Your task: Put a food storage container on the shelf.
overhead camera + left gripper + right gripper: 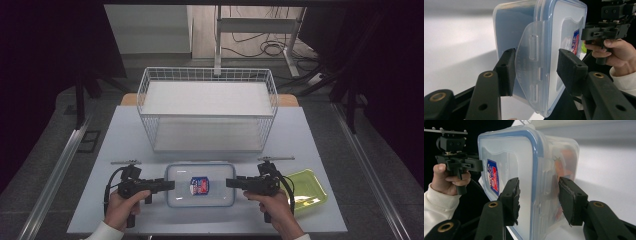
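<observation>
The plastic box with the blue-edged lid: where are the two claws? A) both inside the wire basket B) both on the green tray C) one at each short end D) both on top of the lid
C: in the high view the left claw reaches the left end of the plastic box and the right claw reaches its right end.

Lidded container (200,185) between two tools

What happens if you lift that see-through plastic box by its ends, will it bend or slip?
The plastic box looks hard-walled, so it probably stays stiff. Its smooth sides may slip between the pads. It seems nearly empty, so likely light.
</observation>
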A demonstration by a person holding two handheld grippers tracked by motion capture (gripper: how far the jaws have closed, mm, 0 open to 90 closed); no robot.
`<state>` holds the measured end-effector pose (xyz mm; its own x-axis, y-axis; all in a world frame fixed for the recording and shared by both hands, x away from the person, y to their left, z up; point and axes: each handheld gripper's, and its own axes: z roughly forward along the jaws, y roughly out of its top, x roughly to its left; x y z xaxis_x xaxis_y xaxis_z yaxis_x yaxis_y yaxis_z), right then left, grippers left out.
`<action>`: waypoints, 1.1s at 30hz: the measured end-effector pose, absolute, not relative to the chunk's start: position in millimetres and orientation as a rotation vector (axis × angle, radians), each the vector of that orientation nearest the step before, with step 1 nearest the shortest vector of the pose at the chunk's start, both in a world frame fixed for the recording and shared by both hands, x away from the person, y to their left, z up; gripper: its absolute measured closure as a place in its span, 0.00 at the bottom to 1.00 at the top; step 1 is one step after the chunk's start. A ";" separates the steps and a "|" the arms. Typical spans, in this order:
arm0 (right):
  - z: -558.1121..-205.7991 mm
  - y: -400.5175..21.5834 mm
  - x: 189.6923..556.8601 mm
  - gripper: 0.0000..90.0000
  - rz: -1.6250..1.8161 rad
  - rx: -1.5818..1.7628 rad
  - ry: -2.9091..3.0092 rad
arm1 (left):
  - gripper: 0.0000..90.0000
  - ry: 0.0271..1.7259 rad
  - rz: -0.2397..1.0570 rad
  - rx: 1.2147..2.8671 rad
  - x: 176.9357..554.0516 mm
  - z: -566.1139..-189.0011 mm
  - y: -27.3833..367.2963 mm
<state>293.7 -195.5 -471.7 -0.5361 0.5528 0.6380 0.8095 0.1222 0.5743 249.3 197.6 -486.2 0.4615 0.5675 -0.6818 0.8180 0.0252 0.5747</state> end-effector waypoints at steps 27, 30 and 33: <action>-382.7 -205.3 311.9 0.59 -1.525 -1.308 -2.186 | 0.56 1.114 -0.210 1.656 277.8 -397.2 189.7; -371.7 -204.7 316.9 0.59 -1.533 -1.304 -2.193 | 0.56 1.109 -0.205 1.653 283.2 -388.2 190.4; -362.4 -203.1 322.4 0.59 -1.545 -1.301 -2.197 | 0.56 1.106 -0.205 1.650 290.9 -377.9 192.2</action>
